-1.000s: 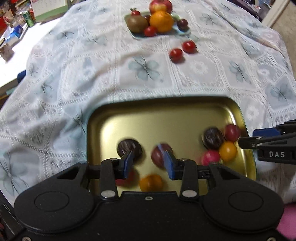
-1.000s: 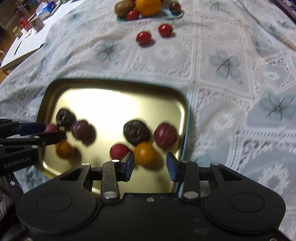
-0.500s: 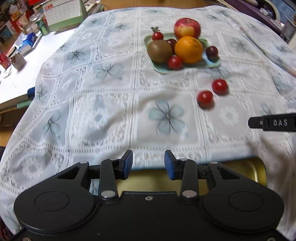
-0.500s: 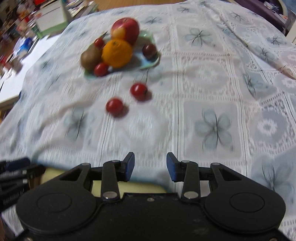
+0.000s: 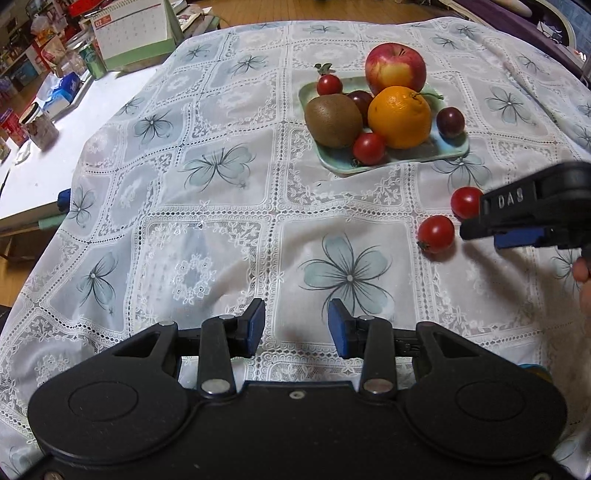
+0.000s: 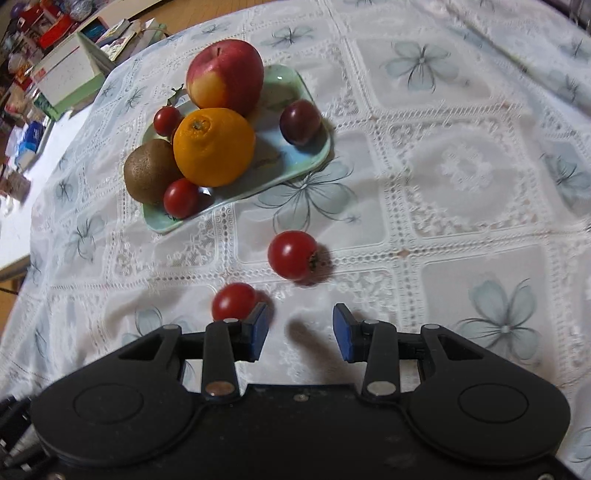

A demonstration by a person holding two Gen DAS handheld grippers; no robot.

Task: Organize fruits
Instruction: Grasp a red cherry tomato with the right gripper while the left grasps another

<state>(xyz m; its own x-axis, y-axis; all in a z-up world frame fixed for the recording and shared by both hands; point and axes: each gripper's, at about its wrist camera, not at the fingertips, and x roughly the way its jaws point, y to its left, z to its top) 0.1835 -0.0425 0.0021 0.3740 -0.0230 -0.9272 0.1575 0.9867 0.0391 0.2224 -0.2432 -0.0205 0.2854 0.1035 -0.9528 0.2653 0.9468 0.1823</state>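
A pale green plate (image 5: 388, 162) (image 6: 236, 195) on the flowered cloth holds an apple (image 5: 395, 68), an orange (image 5: 400, 116), a kiwi (image 5: 332, 120), plums and cherry tomatoes. Two loose cherry tomatoes lie on the cloth in front of it. The nearer tomato (image 6: 234, 301) (image 5: 436, 234) sits just beyond my right gripper's left fingertip, outside the gap. The farther tomato (image 6: 291, 254) (image 5: 466, 202) lies ahead of it. My right gripper (image 6: 300, 332) (image 5: 532, 218) is open and holds nothing. My left gripper (image 5: 296, 328) hangs open over bare cloth, well short of the plate.
A desk calendar (image 5: 129, 33), a can (image 5: 94, 61), a cup (image 5: 38, 127) and boxes crowd the white table at the far left. A sliver of the gold tray (image 5: 533, 370) shows beside my left gripper's body. A person's hand (image 5: 583, 269) is at the right edge.
Both grippers have left the gold tray with its small fruits and travelled toward the plate. The tray has dropped out of view. The right gripper now stands by the two loose tomatoes.
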